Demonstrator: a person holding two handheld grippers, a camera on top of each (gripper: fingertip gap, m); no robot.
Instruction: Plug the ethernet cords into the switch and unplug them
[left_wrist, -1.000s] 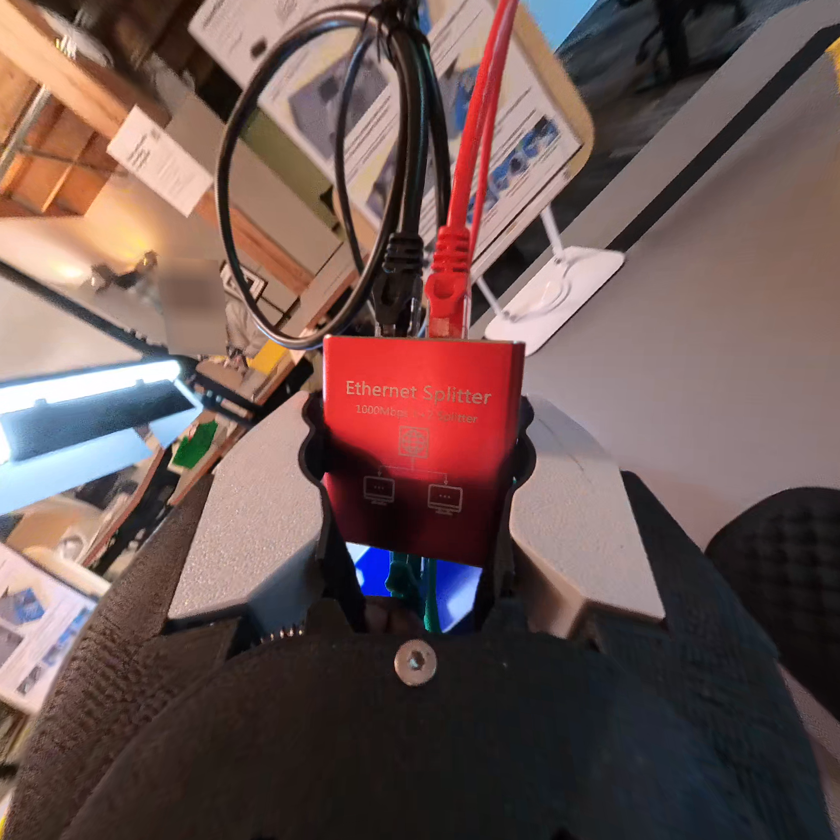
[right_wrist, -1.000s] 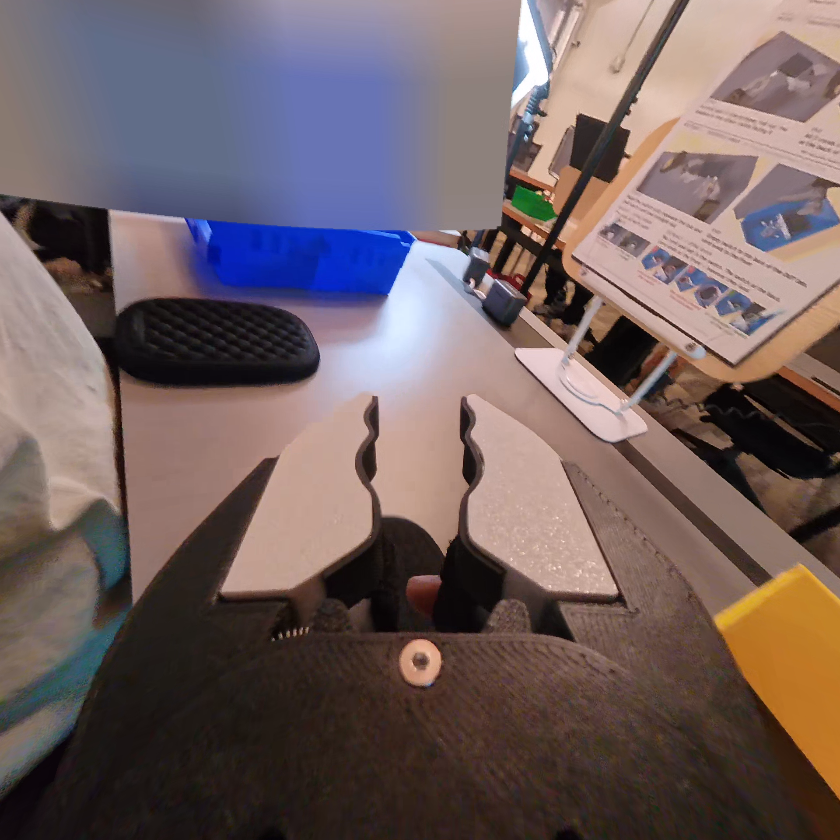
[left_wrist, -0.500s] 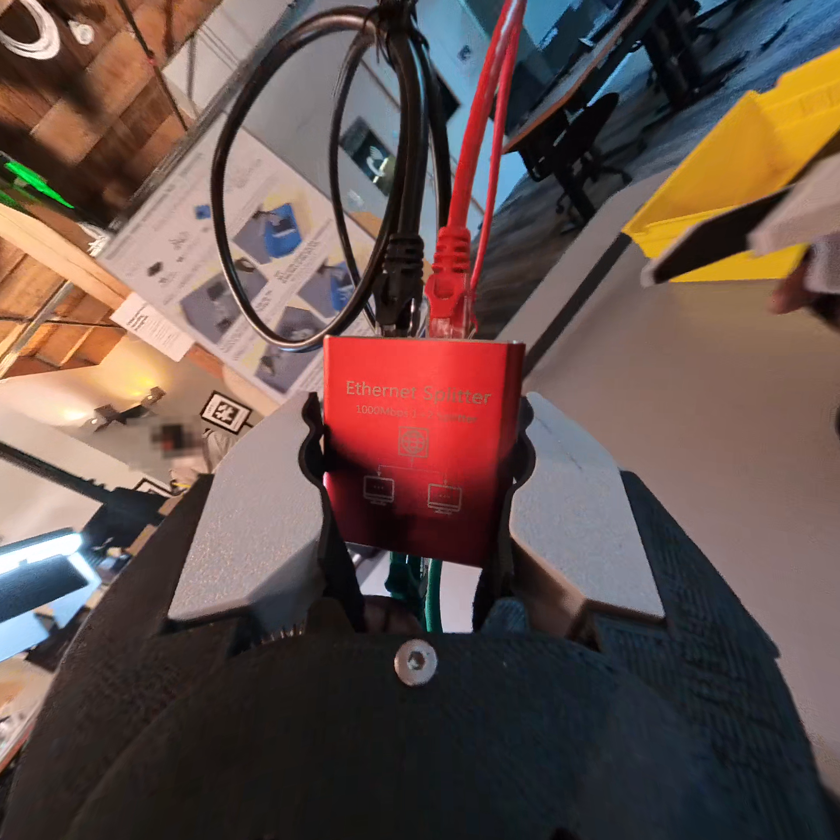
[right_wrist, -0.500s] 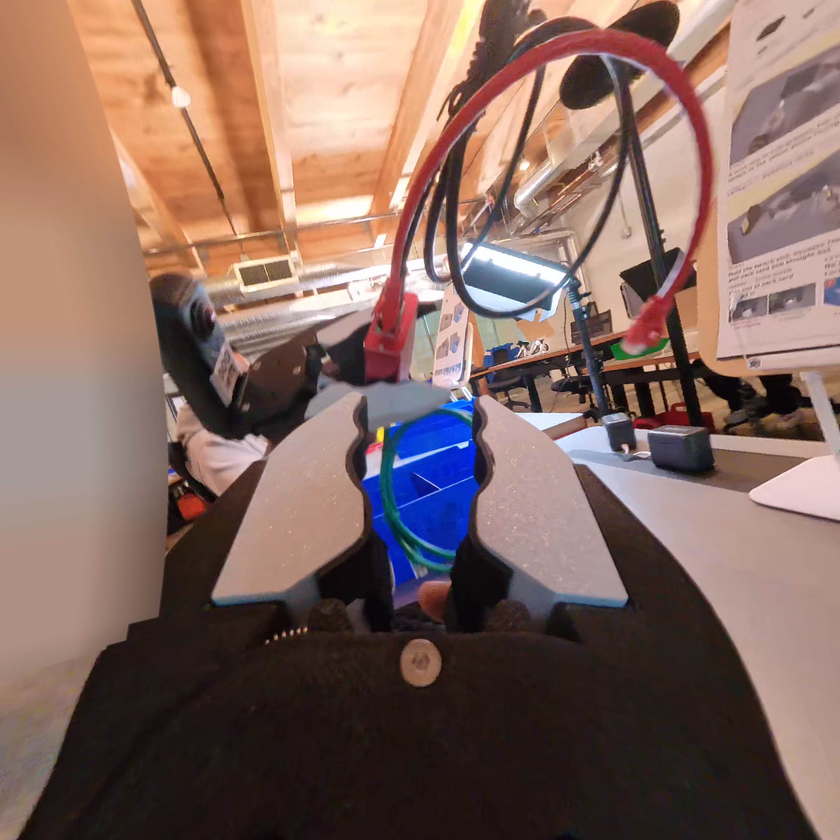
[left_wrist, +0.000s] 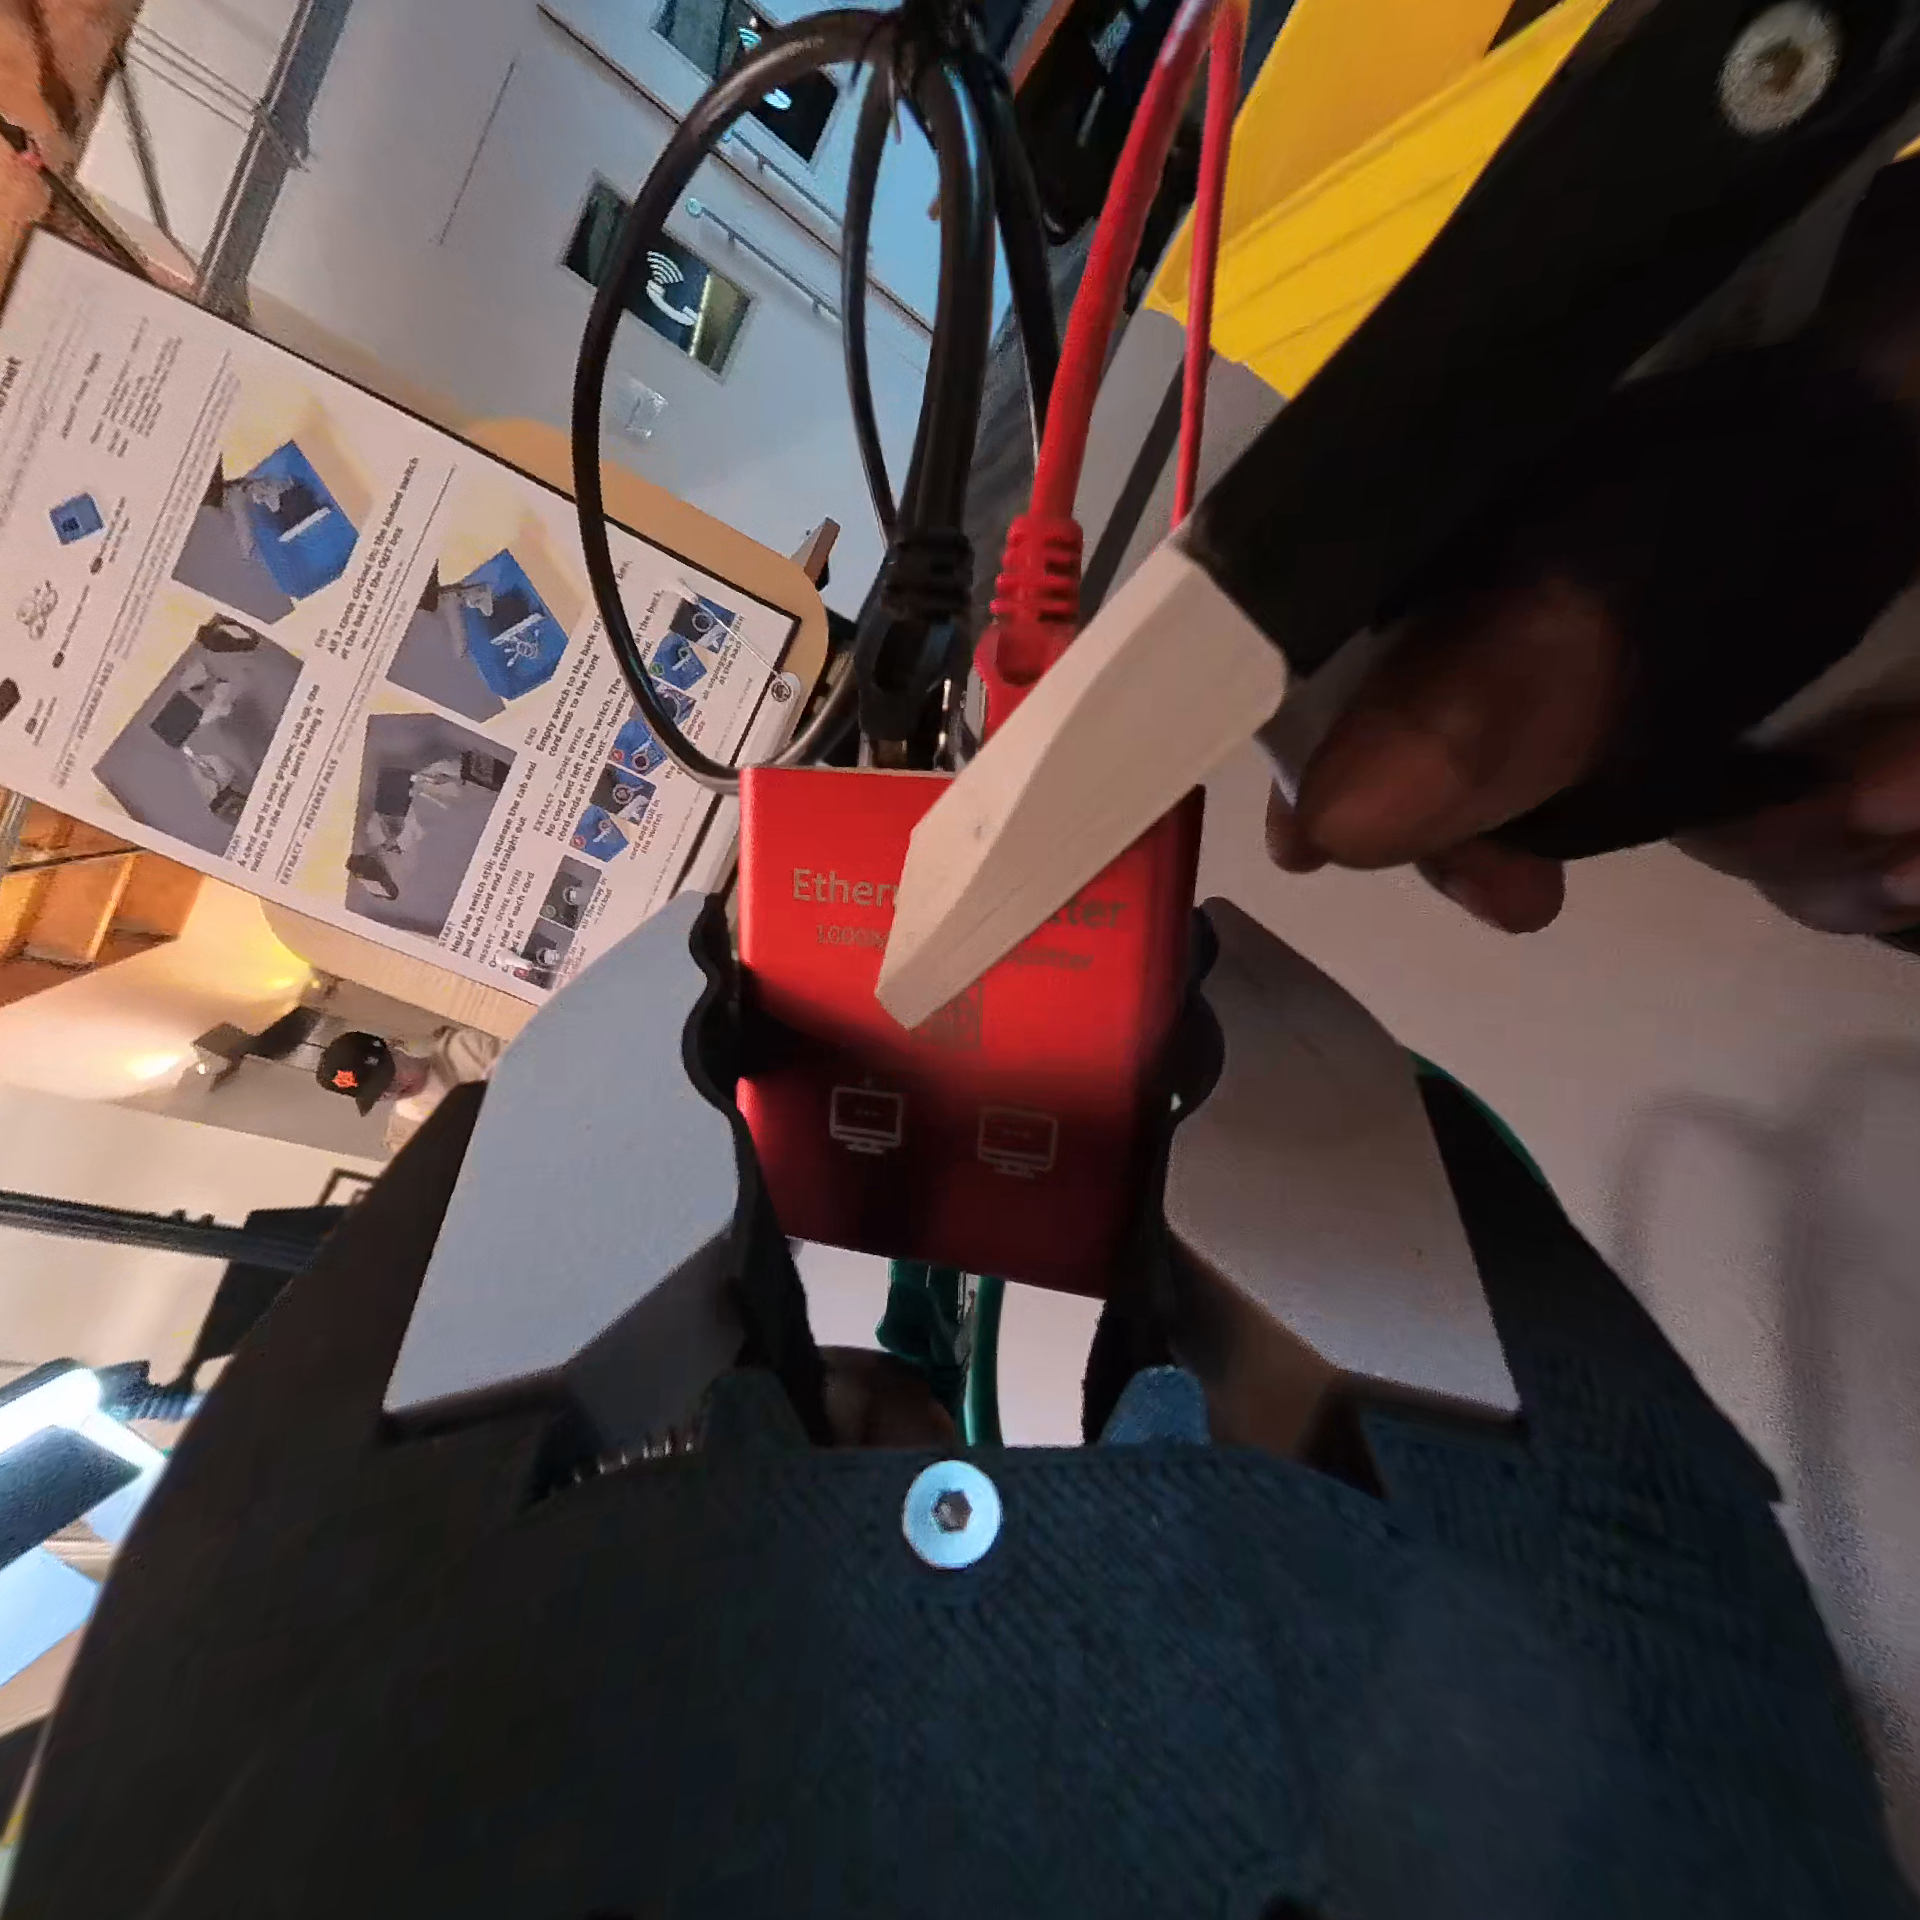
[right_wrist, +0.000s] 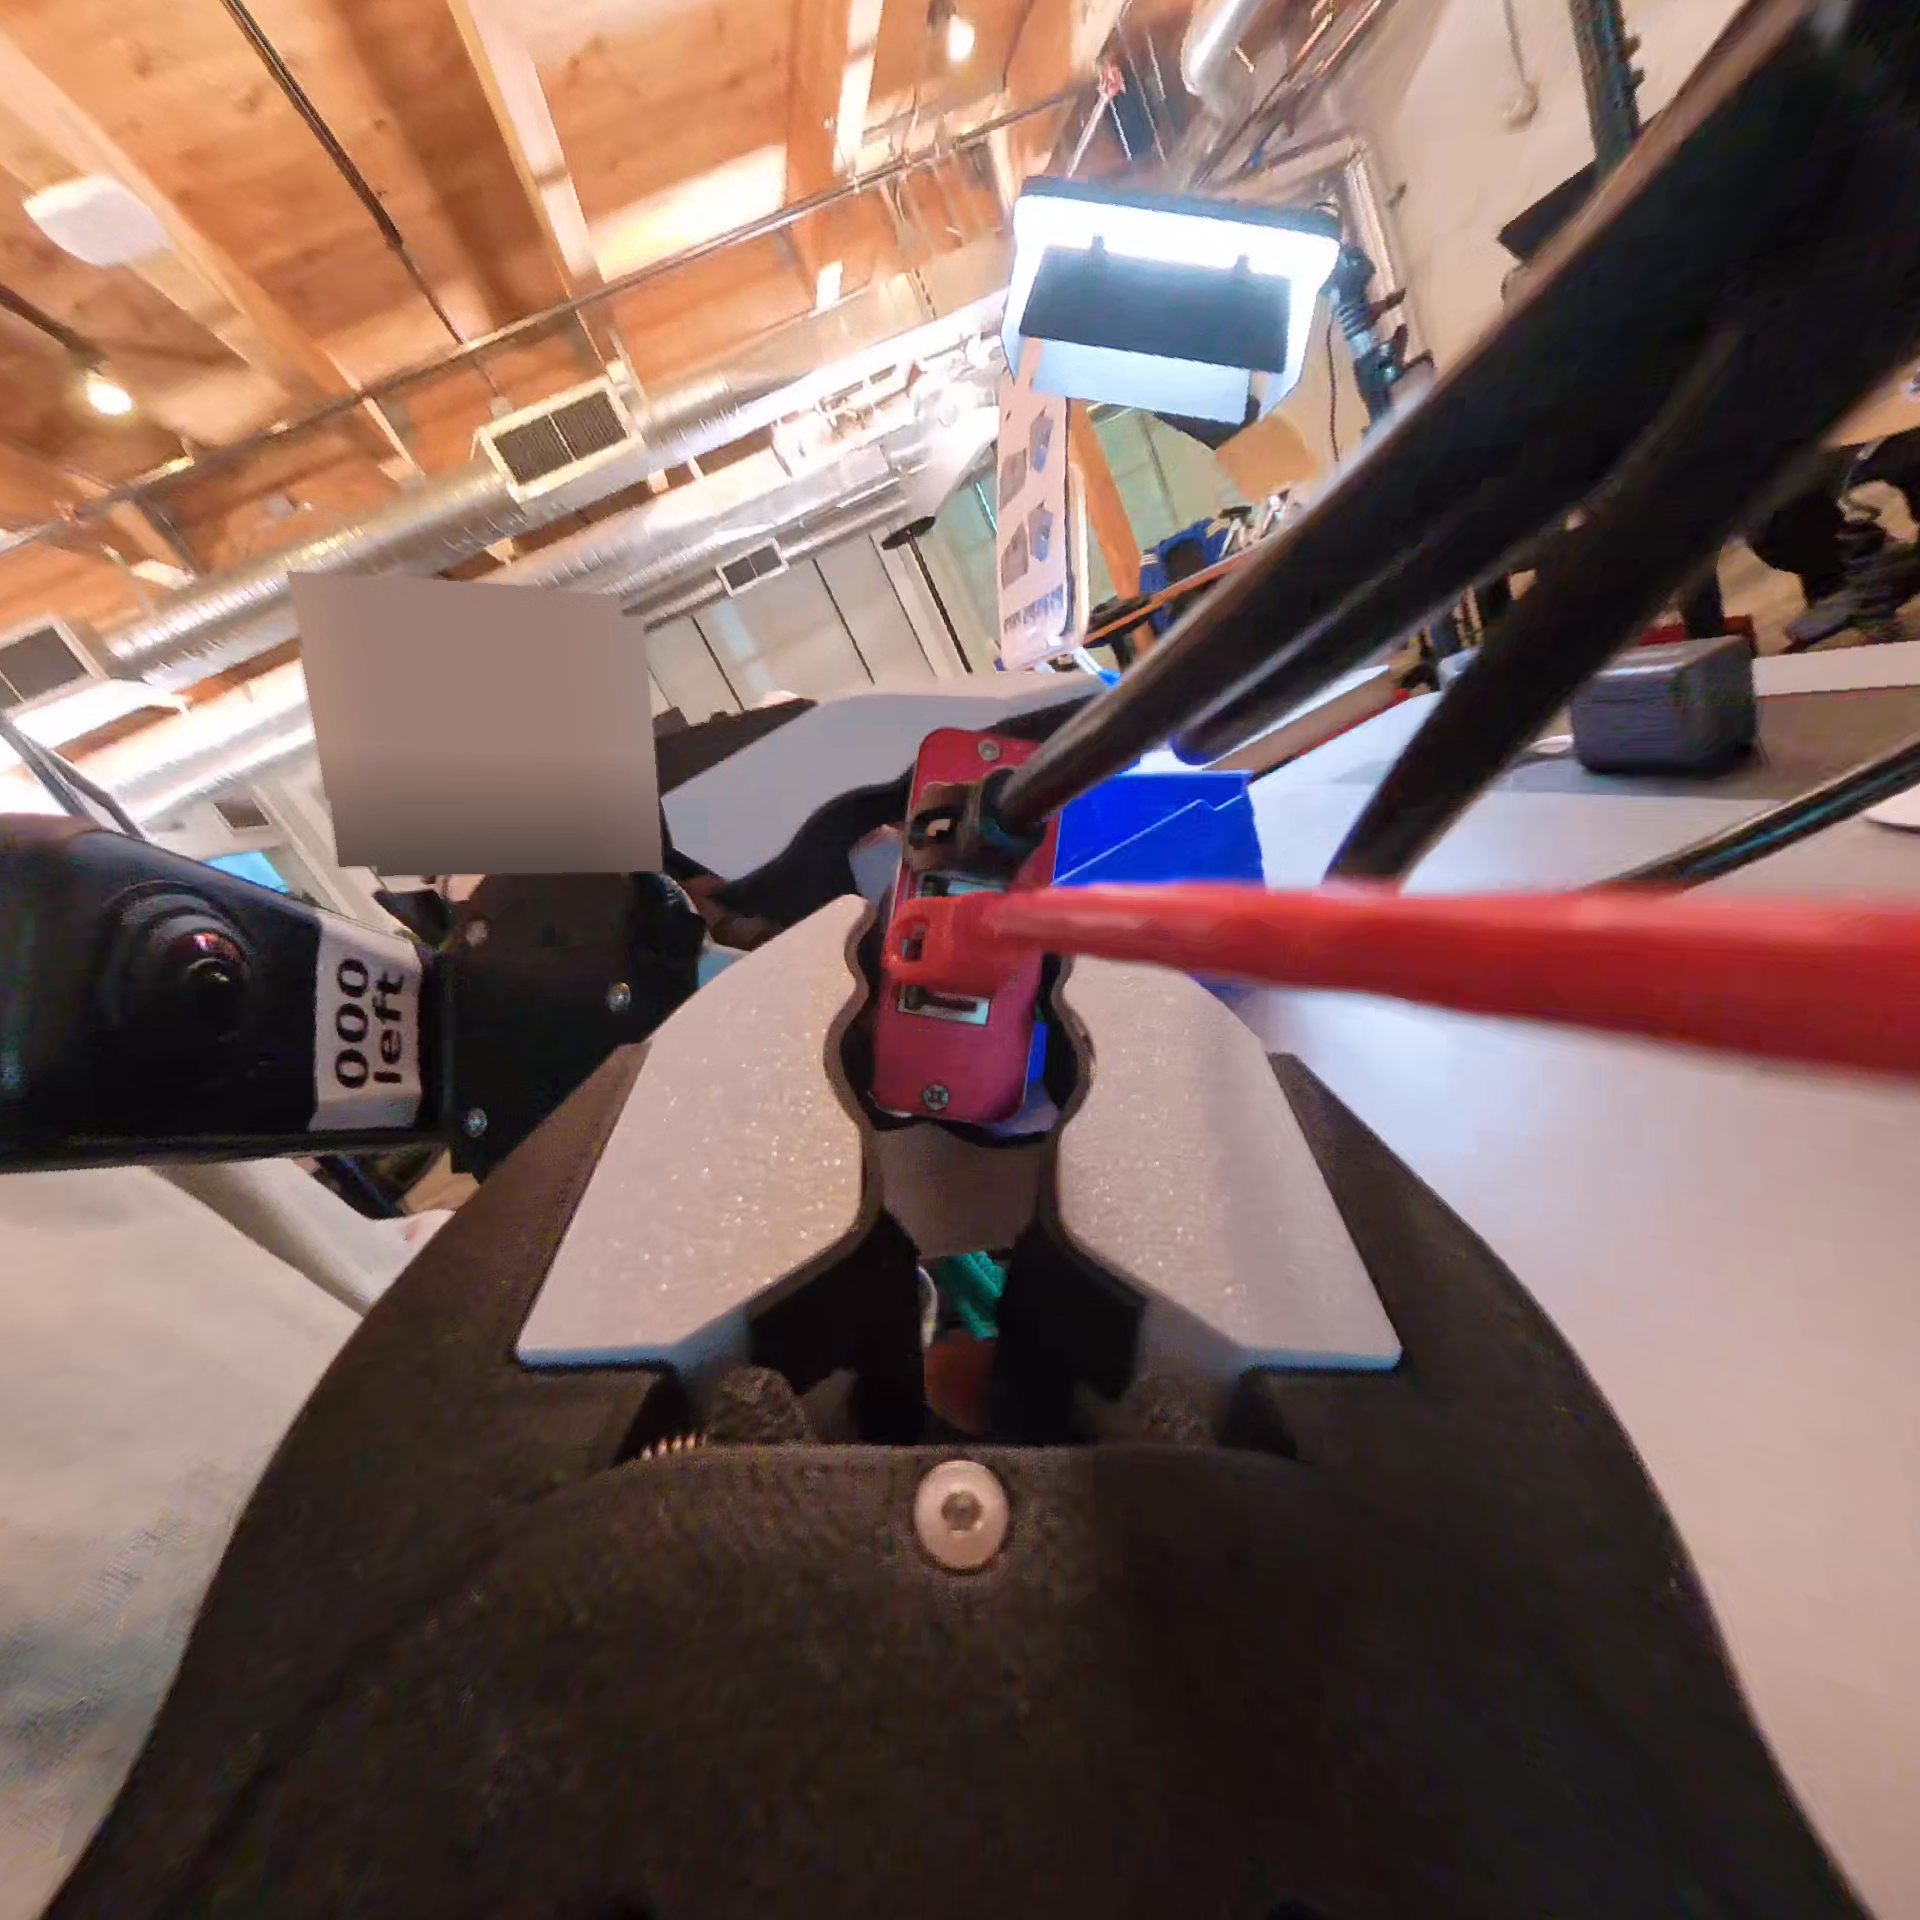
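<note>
My left gripper (left_wrist: 956, 935) is shut on the red switch (left_wrist: 966, 1143) and holds it in the air. A black cord (left_wrist: 920, 613) and a red cord (left_wrist: 1034, 592) are plugged into its far end. A green cord (left_wrist: 920, 1330) hangs from its near end. My right gripper (right_wrist: 956, 935) is open, its jaws on either side of the switch's port face (right_wrist: 951, 1049), by the red plug (right_wrist: 920, 940) and black plug (right_wrist: 987, 816). One of its fingers (left_wrist: 1049, 810) lies across the switch's top in the left wrist view.
A yellow bin (left_wrist: 1351, 208) and an instruction board (left_wrist: 364, 623) lie beyond the switch. A blue bin (right_wrist: 1153, 831), a small grey box (right_wrist: 1662, 707) and a lit light panel (right_wrist: 1153, 301) lie behind, over the grey table (right_wrist: 1558, 1247). The left gripper's body (right_wrist: 520, 987) is at left. Left and right tips are no more than a few centimetres apart.
My right gripper has risen from the table and closed in on the switch's port end. My left gripper has turned with the switch still in it.
</note>
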